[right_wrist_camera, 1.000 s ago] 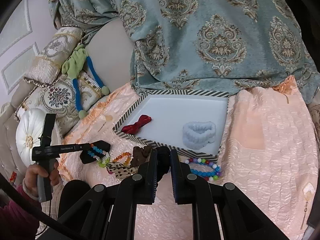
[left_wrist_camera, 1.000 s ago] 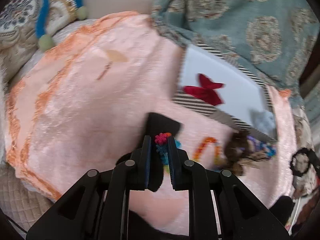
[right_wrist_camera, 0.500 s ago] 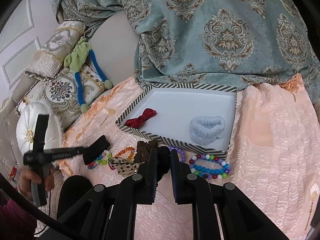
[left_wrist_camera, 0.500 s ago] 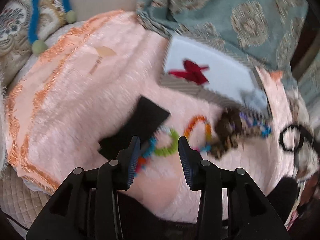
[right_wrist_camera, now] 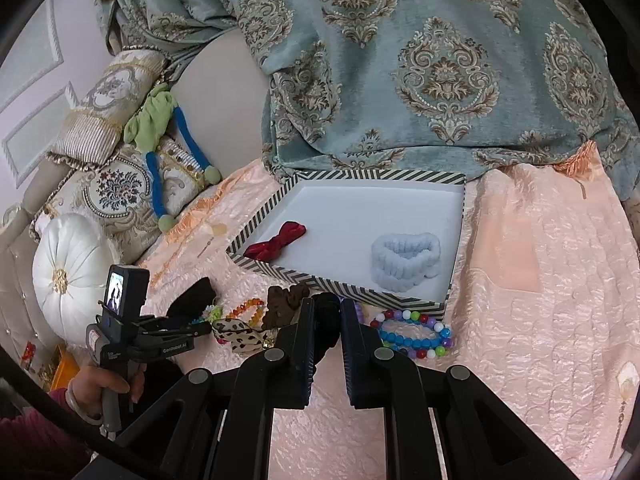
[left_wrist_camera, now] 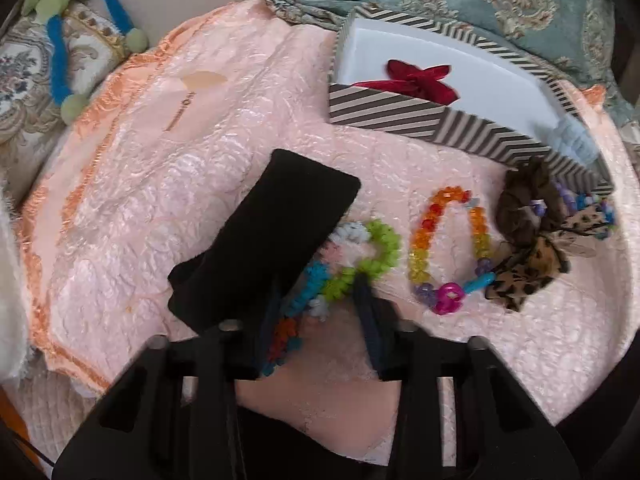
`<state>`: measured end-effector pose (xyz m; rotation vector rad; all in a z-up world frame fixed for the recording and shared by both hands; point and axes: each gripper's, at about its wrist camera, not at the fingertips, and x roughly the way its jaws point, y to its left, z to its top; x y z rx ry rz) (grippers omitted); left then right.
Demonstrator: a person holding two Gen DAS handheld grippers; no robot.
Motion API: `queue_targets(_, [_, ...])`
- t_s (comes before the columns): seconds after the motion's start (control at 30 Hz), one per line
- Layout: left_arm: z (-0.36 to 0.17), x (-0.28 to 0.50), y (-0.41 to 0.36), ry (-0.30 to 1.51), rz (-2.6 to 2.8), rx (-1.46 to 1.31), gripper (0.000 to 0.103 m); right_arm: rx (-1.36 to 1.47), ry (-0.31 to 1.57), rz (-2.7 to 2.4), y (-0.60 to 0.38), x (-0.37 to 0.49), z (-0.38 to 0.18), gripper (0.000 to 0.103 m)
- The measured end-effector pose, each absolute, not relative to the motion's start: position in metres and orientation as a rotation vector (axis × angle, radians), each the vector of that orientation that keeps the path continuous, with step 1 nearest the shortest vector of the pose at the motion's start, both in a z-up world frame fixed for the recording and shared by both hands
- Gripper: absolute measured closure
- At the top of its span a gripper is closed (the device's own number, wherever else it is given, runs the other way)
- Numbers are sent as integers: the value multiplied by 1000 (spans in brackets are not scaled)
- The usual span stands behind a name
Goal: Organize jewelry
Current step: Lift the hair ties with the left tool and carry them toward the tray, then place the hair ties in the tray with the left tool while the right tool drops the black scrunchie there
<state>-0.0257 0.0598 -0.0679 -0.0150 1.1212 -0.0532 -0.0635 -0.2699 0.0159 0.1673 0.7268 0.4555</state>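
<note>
The left gripper (left_wrist_camera: 316, 300), jaws spread, straddles a fuzzy multicolour bracelet (left_wrist_camera: 348, 268) lying on the pink quilt (left_wrist_camera: 140, 200), on the near side of the striped box (left_wrist_camera: 384, 114). The right gripper (right_wrist_camera: 325, 332) has its jaws pinching a black, soft-looking item (right_wrist_camera: 326, 320), hard to identify, just in front of the box.

The likely step is a pickup of the fuzzy bracelet for the box. A clean grasp would close across one thin strand of the loop, clear of the black velvet pouch (left_wrist_camera: 272, 236) that overlaps the bracelet's left side, so the pouch is not dragged along. The quilt is puckered and yielding; pressing in too deep risks catching fabric.

Outward from the left jaws: a bracelet of clear faceted beads (left_wrist_camera: 448, 248) in rainbow order, glossy and hard; beyond it a leopard-print bow (left_wrist_camera: 532, 264) and a brown crinkled scrunchie (left_wrist_camera: 524, 204) near the box's front wall. In the right view, strands of round opaque beads (right_wrist_camera: 412, 334) lie just before that wall. Inside the box, on its smooth white floor, rest a red velvet bow (left_wrist_camera: 420, 80) and a pale blue, ribbed terry band (right_wrist_camera: 404, 260). A damask curtain (right_wrist_camera: 440, 60) hangs behind the box.
</note>
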Motion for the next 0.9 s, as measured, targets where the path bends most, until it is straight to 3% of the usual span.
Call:
queue_targets(0.6, [59,-7,24,947,-314,-163,92,146,634,434,-281,-42,59,92])
queue_targets(0.9, [73,48,-24,904,-291,-105,92,140,645,404,-278,5,62,92])
